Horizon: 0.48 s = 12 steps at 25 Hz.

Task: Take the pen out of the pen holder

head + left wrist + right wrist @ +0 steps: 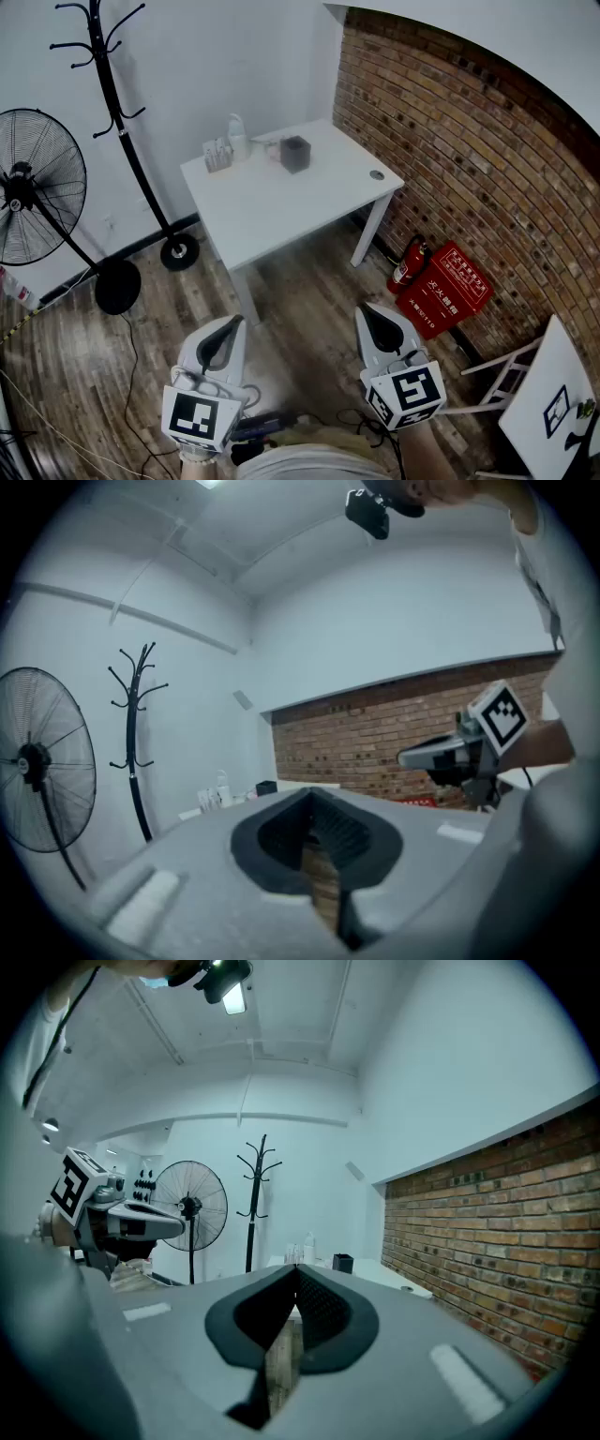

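We hold the left gripper [231,326] and right gripper [367,311] closed, empty, well short of the table's [281,211] pen holder [294,154].

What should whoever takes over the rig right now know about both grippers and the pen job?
Left gripper: shut, empty, held low over the wooden floor, short of the table.
Right gripper: shut, empty, level with it.
Pen holder: dark, stands on the far part of the white table, near a bottle. The pen is too small to make out.
Done: nothing; neither gripper is at the table.
Left: approach, open a gripper, grip the pen, lift it out.
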Tool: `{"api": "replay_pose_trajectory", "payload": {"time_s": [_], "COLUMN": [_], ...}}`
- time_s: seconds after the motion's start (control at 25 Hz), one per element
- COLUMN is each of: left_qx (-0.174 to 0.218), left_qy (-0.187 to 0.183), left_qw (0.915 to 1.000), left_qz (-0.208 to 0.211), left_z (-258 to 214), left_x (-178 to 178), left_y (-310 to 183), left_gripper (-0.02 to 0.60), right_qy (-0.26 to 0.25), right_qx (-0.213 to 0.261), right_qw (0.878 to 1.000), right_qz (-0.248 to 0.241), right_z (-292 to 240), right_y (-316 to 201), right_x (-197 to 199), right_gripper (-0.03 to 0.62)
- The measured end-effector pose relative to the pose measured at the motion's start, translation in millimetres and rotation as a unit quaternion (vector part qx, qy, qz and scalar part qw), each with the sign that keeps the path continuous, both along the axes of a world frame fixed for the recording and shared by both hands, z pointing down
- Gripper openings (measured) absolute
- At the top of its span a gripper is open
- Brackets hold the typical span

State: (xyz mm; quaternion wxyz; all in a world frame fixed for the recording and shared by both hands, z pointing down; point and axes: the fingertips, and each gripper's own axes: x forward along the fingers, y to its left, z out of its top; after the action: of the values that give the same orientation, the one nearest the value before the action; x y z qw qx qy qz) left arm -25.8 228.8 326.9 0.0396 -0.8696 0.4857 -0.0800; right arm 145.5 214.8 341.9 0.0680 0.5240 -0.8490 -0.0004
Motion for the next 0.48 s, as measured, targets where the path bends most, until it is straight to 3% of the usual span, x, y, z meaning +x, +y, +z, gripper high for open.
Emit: {"api": "replay_pose_trajectory", "payload": {"time_s": [0.08, 0.24, 0.48], "left_qx": [-0.017, 0.001, -0.010], "left_qy": [0.002, 0.001, 0.001], "left_qw": [0.9999, 1.0000, 0.9999], "left_qz": [-0.004, -0.001, -0.002], "left_z": [2.0, -1.2, 1.3], "left_x": [0.4, 0.6, 3.5], "left_y": [0.1, -1.5, -0.2], "left_gripper": [-0.008, -0.008, -0.008], "right_qy": [-0.001, 0.000, 0.000], "right_qx": [0.000, 0.001, 0.000], "right_qw": [1.000, 1.000, 1.000], "right_qz": [-0.001, -0.001, 0.000], "right_z": [-0.6, -1.5, -0.6], "right_y": [-1.0, -1.3, -0.7], "right_x": [-0.2, 0.3, 2.4], "right_gripper": [0.005, 0.005, 0.005]}}
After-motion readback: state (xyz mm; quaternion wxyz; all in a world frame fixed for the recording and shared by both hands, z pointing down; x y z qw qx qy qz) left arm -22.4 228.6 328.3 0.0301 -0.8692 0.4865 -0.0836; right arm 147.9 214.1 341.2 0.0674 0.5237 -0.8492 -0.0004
